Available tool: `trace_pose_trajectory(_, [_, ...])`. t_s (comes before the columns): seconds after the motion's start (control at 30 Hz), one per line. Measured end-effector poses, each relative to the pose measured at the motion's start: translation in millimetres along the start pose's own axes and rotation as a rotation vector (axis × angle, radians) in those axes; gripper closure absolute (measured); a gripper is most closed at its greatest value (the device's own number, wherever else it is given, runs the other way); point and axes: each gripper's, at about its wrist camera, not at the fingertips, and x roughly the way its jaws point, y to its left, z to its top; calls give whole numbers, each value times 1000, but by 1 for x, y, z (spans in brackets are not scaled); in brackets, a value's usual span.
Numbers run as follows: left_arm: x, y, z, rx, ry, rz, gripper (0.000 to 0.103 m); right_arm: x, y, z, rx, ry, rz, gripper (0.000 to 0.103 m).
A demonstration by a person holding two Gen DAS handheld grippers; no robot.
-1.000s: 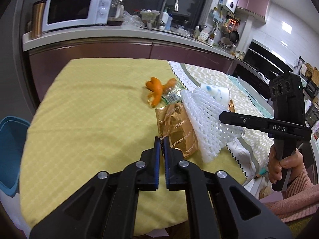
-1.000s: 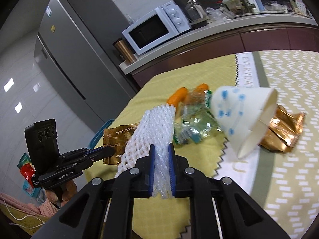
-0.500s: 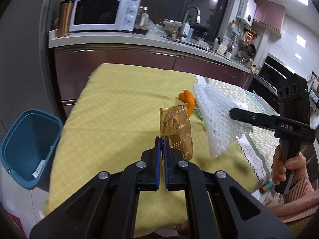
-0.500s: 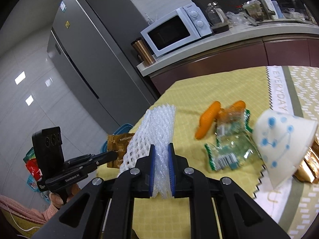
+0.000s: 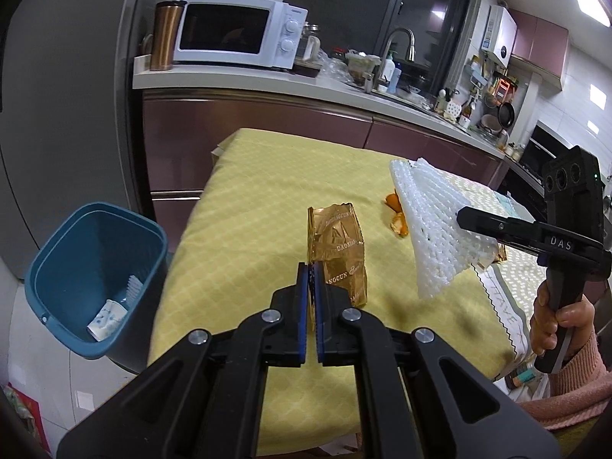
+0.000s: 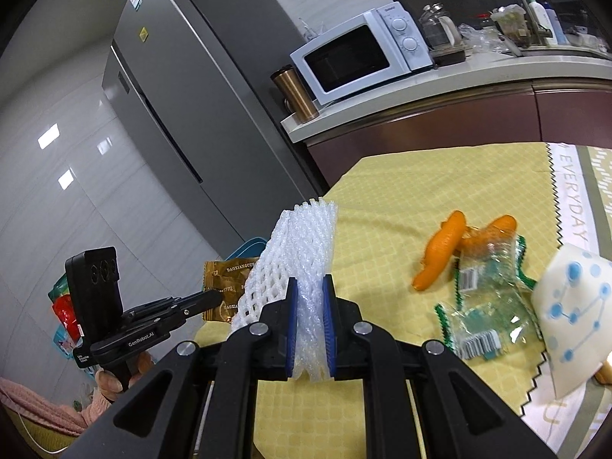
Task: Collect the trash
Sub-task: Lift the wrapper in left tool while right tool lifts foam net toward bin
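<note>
My left gripper is shut on a gold snack wrapper and holds it above the yellow table. It also shows in the right wrist view. My right gripper is shut on a white foam fruit net, lifted over the table; the net also shows in the left wrist view. A blue trash bin stands on the floor left of the table, with a paper cup and some other trash inside.
On the table lie orange peels, a clear green-edged wrapper, a white paper cup with blue dots and another gold wrapper at the right edge. A counter with a microwave stands behind. A grey fridge is at left.
Both grippers have moved left with their trash. The blue bin has come fully into the left wrist view. The cup and peels have slid right in the right wrist view.
</note>
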Motion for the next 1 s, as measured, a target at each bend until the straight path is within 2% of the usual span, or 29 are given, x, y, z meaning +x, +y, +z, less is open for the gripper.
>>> trace_pose_trajectory(1.0, [-34,36,13,-65,-74,88,100,44,25,12,-56,59,65,92])
